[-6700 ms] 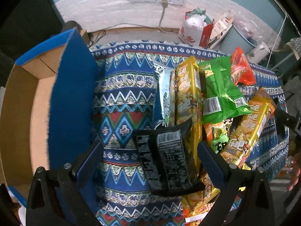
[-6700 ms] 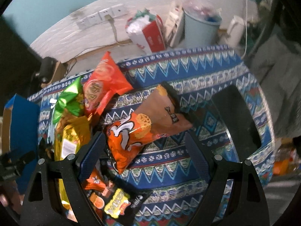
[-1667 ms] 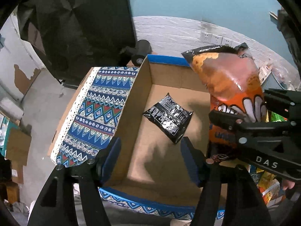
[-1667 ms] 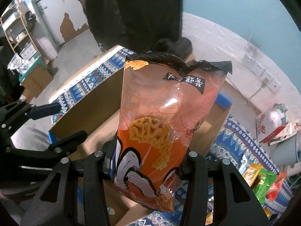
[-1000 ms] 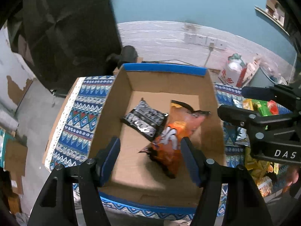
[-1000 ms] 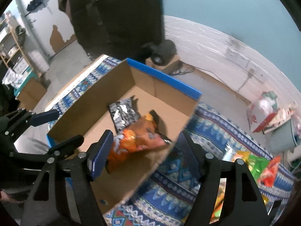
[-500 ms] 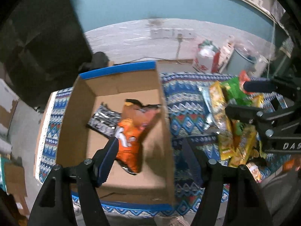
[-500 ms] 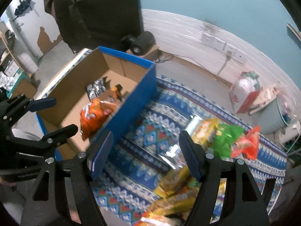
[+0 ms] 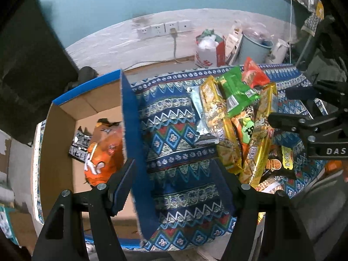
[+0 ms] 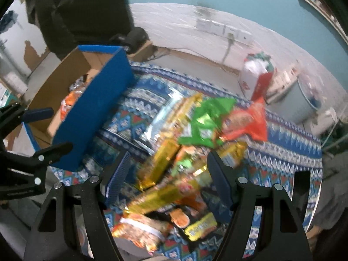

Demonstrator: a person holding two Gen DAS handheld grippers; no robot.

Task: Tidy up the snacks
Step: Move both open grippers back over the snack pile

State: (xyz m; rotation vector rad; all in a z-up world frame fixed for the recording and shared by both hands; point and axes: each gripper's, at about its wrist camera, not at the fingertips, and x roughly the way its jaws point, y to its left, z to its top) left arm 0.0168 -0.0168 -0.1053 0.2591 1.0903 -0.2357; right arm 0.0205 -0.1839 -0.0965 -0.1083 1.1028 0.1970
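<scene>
1. Our right tool (image 10: 168,174) hangs over the snack pile (image 10: 184,152); the cardboard box (image 9: 128,113) sits left of it.
2. Both tools gape wide and hold nothing; the left tool (image 9: 176,181) straddles the box's blue wall.
3. Only our left view shows the orange puff bag (image 9: 104,150) clearly inside the box.

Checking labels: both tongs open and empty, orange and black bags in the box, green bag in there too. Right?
Not the green bag: the left wrist view shows it on the pile on the patterned cloth, outside the box. The rest holds: left tongs and right tongs open and empty, orange bag and black bag inside.
</scene>
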